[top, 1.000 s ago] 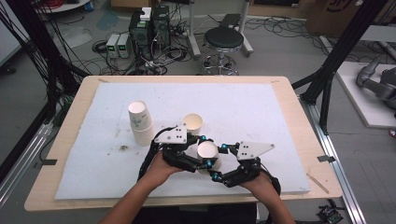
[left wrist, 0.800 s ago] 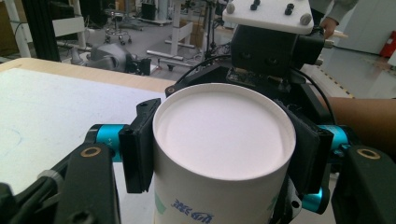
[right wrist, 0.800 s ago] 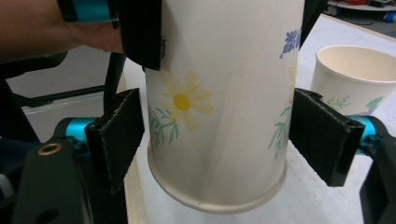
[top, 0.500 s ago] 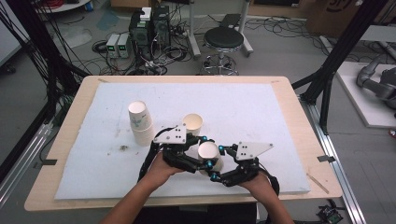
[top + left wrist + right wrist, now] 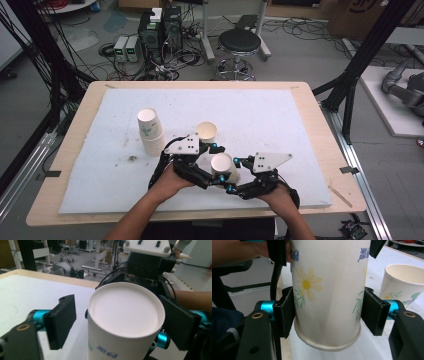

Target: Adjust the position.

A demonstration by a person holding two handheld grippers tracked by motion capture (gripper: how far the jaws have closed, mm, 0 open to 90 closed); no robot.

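Note:
A paper cup with flower print (image 5: 222,165) is held just above the white mat, between both hands. My right gripper (image 5: 328,312) is shut on it, and both pads (image 5: 285,315) press its sides low down; its jaws have just been closing. My left gripper (image 5: 117,325) stands open around the same cup (image 5: 125,315). Its left pad (image 5: 61,321) is clear of the wall, and its jaws have just been opening. In the high view the left gripper (image 5: 220,167) comes in from the left and the right gripper (image 5: 234,176) from the right.
A stack of paper cups (image 5: 150,131) stands on the mat (image 5: 280,120) at the left. A single upright cup (image 5: 206,132) stands just behind the hands, and it is the cup (image 5: 404,281) at the right of the right gripper view. The table edge is near the forearms.
Both hands and the cup stay where they were. The left gripper's jaws have spread off the cup, and the right gripper's jaws have drawn in onto it.

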